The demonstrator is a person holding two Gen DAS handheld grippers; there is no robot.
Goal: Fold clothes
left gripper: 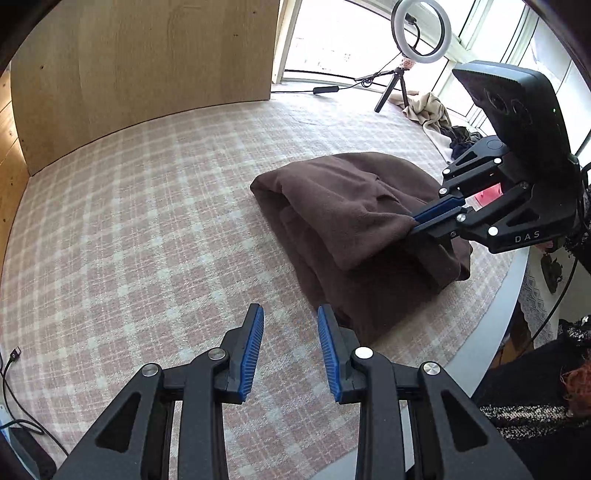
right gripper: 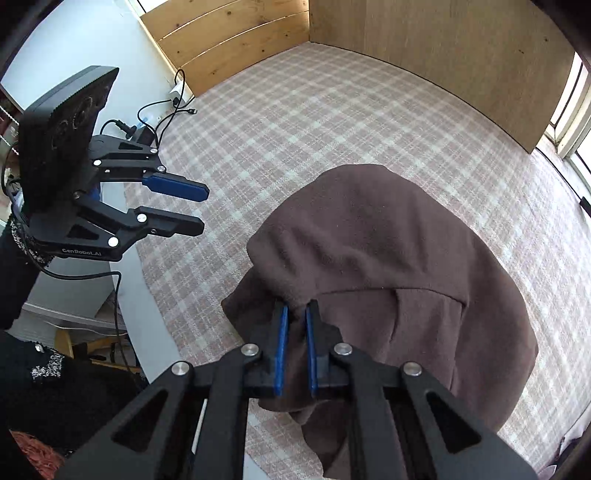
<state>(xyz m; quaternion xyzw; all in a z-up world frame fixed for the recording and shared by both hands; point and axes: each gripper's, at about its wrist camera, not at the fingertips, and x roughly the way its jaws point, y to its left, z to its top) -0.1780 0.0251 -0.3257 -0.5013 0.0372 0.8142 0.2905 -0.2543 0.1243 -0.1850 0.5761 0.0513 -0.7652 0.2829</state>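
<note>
A brown fleece garment [left gripper: 343, 218] lies bunched and partly folded on the pink checked cloth of the table [left gripper: 147, 236]. My right gripper [left gripper: 413, 221] is shut on a fold of its near edge and lifts that edge a little. In the right wrist view the brown garment [right gripper: 388, 258] fills the lower right, with fabric pinched between the blue pads of my right gripper [right gripper: 296, 308]. My left gripper [left gripper: 290, 314] hangs open over the checked cloth just left of the garment, with nothing between its fingers. From the right wrist view the left gripper [right gripper: 201, 208] shows open at the left.
Wooden panels [left gripper: 147, 62] wall the table's far side and left. A ring light on a small tripod [left gripper: 417, 33] and a pile of other clothes [left gripper: 432, 114] stand at the far right by the window. Cables [right gripper: 162, 118] lie at the table's left corner. The table's rounded edge [left gripper: 487, 325] runs nearby.
</note>
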